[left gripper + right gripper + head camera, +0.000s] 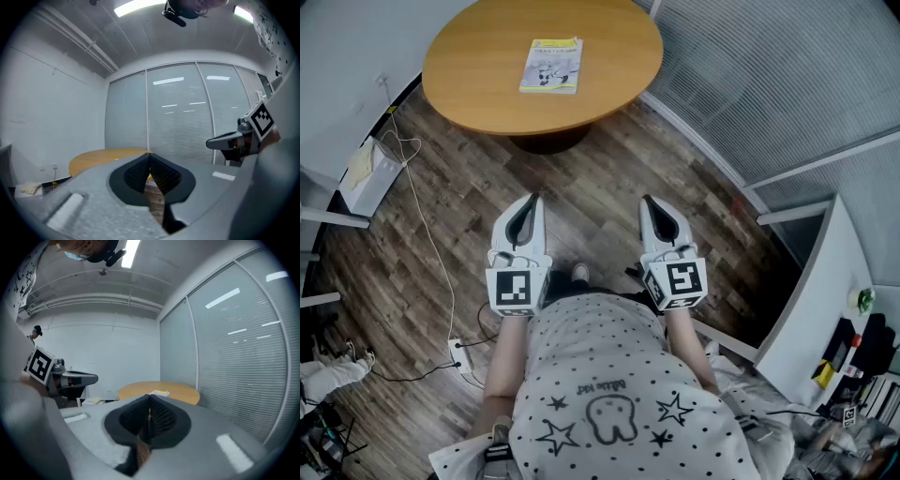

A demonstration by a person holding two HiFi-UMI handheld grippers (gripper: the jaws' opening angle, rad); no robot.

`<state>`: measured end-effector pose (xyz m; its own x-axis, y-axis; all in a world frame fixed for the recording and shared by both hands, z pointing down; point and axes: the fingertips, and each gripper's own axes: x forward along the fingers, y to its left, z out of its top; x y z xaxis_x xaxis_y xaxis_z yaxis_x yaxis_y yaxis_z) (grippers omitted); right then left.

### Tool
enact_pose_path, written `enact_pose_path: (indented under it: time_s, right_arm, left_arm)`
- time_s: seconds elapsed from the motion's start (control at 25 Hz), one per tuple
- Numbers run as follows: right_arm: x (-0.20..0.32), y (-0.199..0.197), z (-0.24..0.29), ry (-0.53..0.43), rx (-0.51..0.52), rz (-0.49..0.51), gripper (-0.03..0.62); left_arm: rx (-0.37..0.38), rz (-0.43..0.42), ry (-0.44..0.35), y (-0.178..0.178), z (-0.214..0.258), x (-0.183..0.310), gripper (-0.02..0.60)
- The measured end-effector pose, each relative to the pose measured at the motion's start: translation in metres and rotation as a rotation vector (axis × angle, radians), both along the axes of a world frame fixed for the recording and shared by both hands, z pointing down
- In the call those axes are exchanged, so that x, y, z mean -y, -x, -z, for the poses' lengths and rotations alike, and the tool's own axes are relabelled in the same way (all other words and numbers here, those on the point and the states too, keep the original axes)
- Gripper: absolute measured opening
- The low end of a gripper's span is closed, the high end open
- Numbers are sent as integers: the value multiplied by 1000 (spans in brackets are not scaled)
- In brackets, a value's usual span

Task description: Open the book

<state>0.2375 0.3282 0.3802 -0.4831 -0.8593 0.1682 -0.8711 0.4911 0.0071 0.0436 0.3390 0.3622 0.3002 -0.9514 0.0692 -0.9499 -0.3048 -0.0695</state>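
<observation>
Head view: I couldn't read the print on the book (551, 65), it was too small. The counter (469, 75) was cut off by the top edge. In the left gripper view the left gripper (149, 157) body hid most of the counter (93, 159), and I couldn't make out the book. In the right gripper view only a sliver of book (160, 393) showed above the fingers (161, 416). The clutter (853, 366) at bottom right was too small to identify.

A round wooden table (487, 56) stands on a dark plank floor (609, 197) near the corner between a plain white wall (108, 348) and a glass wall (178, 112) with blinds, long ceiling lights (138, 5) shine above, and a white cable (428, 225) runs over the floor to a power strip (457, 354).
</observation>
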Motion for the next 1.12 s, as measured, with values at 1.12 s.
enact_pose_path:
  time_s: [1.12]
  right_arm:
    - [4, -25, 8, -9, -3, -12, 5]
  left_arm:
    - [-40, -9, 23, -10, 2, 1, 6]
